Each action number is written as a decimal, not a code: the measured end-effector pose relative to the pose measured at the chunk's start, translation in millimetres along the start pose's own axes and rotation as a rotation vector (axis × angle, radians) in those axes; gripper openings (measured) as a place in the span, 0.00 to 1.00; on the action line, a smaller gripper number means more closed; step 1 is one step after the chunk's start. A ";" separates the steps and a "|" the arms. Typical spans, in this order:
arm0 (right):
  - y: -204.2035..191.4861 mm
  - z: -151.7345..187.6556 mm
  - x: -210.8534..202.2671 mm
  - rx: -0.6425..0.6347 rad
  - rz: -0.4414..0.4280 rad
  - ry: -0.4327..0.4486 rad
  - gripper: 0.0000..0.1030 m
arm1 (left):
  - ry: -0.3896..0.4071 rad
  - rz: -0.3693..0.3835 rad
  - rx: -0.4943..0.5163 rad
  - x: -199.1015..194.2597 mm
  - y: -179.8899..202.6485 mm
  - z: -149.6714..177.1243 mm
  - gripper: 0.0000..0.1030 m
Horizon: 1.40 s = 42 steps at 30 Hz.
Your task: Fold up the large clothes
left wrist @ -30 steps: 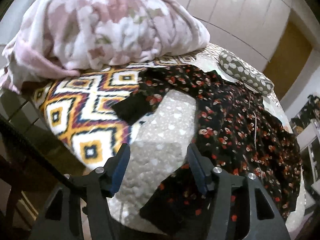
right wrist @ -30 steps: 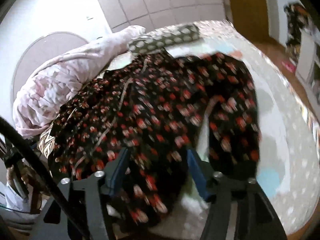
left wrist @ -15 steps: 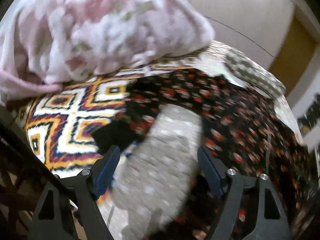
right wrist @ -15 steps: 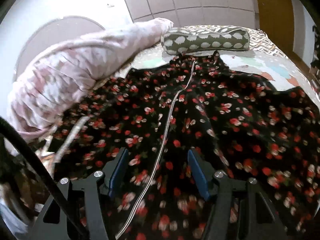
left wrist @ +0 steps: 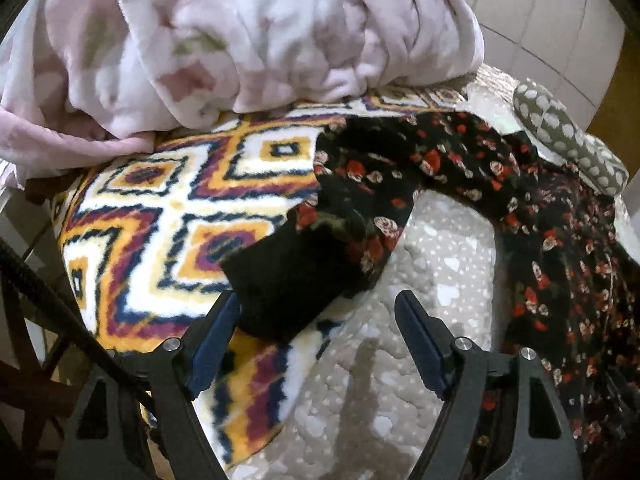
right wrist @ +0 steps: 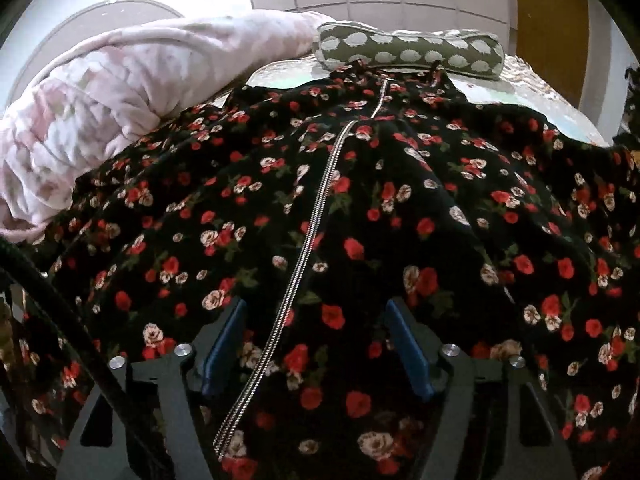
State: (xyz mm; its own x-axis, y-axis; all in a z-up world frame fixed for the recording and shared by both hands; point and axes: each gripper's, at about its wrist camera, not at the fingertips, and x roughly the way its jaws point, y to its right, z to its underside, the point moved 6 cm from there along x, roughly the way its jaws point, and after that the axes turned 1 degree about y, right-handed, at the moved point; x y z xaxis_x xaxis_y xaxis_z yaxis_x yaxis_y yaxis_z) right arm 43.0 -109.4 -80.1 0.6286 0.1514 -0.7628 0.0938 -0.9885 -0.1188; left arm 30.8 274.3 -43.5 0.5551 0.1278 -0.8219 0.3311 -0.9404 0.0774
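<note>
A large black garment with red and cream flowers (right wrist: pixel 400 208) lies spread on the bed, its silver zipper (right wrist: pixel 316 232) running down the middle. My right gripper (right wrist: pixel 316 308) hovers low over it with the zipper between its blue fingers; the jaws are opening and the pads press nothing. In the left wrist view the same garment (left wrist: pixel 560 240) stretches to the right, and its sleeve with a plain black end (left wrist: pixel 288 288) reaches toward me. My left gripper (left wrist: pixel 318 304) stands open just short of that sleeve end, whose edge lies near the left finger (left wrist: pixel 216 332).
A bunched pink flowered blanket (left wrist: pixel 240 32) fills the back left. Under the sleeve lie an orange, white and purple diamond-patterned blanket (left wrist: pixel 160 216) and a grey heart-print bedspread (left wrist: pixel 440 264). A grey spotted pillow (right wrist: pixel 408 52) lies past the collar. A tiled wall stands behind the bed.
My left gripper has opened wider and closed in on the sleeve end. My right gripper has swung from the garment's lower part to over the zipper and its jaws have widened.
</note>
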 end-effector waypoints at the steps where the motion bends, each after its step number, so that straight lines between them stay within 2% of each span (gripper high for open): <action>1: -1.5 0.2 -0.1 -0.009 0.001 -0.001 0.79 | -0.001 -0.002 0.004 1.4 1.7 1.0 0.76; 4: -4.8 0.7 2.2 -0.028 -0.005 -0.009 0.83 | -0.001 -0.018 0.023 6.8 5.8 0.4 0.76; 11: -5.2 0.8 3.0 -0.031 -0.010 -0.011 0.85 | 0.003 -0.043 0.057 15.0 4.5 -5.2 0.76; 14: -5.5 0.9 3.0 -0.030 -0.008 -0.010 0.85 | 0.023 -0.078 0.077 18.3 -5.7 -14.6 0.77; 16: -5.5 1.2 3.1 -0.033 -0.006 -0.010 0.85 | 0.028 -0.092 0.106 25.6 -13.2 -22.0 0.80; 19: -5.7 1.3 3.3 -0.034 -0.007 -0.010 0.86 | 0.002 -0.088 0.195 40.6 -14.0 -27.2 0.80; 20: -5.9 1.3 3.3 -0.033 -0.006 -0.010 0.86 | -0.010 -0.074 0.227 43.6 -11.9 -28.2 0.73; 21: -5.9 1.3 3.3 -0.033 -0.005 -0.010 0.86 | -0.019 -0.050 0.247 44.2 -9.6 -29.8 0.51; 23: -6.5 1.4 3.7 -0.035 -0.002 -0.011 0.86 | -0.053 0.010 0.261 42.5 -3.9 -33.1 0.22; 24: -6.8 1.4 4.1 -0.037 0.001 -0.012 0.86 | -0.043 -0.018 0.272 38.5 -3.2 -38.0 0.14; 26: -7.5 1.4 4.6 -0.043 0.005 -0.013 0.86 | 0.007 -0.088 0.313 28.3 -2.8 -50.8 0.13; 29: -7.6 1.1 5.5 -0.050 0.010 -0.015 0.86 | 0.147 -0.227 0.298 -6.0 -18.6 -88.0 0.12; 31: -7.5 0.9 5.5 -0.051 0.011 -0.015 0.86 | 0.300 -0.318 0.287 -47.8 -29.4 -113.5 0.13; 32: -7.4 0.9 5.5 -0.051 0.011 -0.015 0.86 | 0.346 -0.339 0.278 -62.5 -33.8 -119.4 0.14; 34: -7.7 0.9 5.5 -0.050 0.010 -0.015 0.86 | 0.392 -0.373 0.225 -83.8 -49.7 -123.0 0.26; 36: -7.9 0.9 5.4 -0.050 0.009 -0.015 0.87 | 0.363 -0.382 0.157 -82.3 -69.2 -115.4 0.59; 37: -7.9 1.0 5.3 -0.050 0.010 -0.015 0.87 | 0.341 -0.376 0.126 -77.1 -77.9 -109.6 0.60; 39: -8.0 0.9 5.5 -0.050 0.010 -0.015 0.87 | 0.256 -0.307 0.060 -57.9 -95.0 -90.8 0.60; 40: -8.0 1.0 5.5 -0.050 0.011 -0.015 0.87 | 0.184 -0.244 0.000 -42.8 -107.0 -80.3 0.60; 42: -8.1 1.0 5.5 -0.050 0.012 -0.015 0.87 | 0.096 -0.141 -0.128 -24.1 -125.2 -65.3 0.60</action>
State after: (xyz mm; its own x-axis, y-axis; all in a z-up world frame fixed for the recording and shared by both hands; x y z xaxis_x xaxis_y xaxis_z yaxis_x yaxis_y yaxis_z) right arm 44.9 -100.6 -84.0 0.6183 0.1395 -0.7735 0.1251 -0.9890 -0.0783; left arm 25.9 409.5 3.4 0.5641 0.2906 -0.7728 0.5015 -0.8642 0.0411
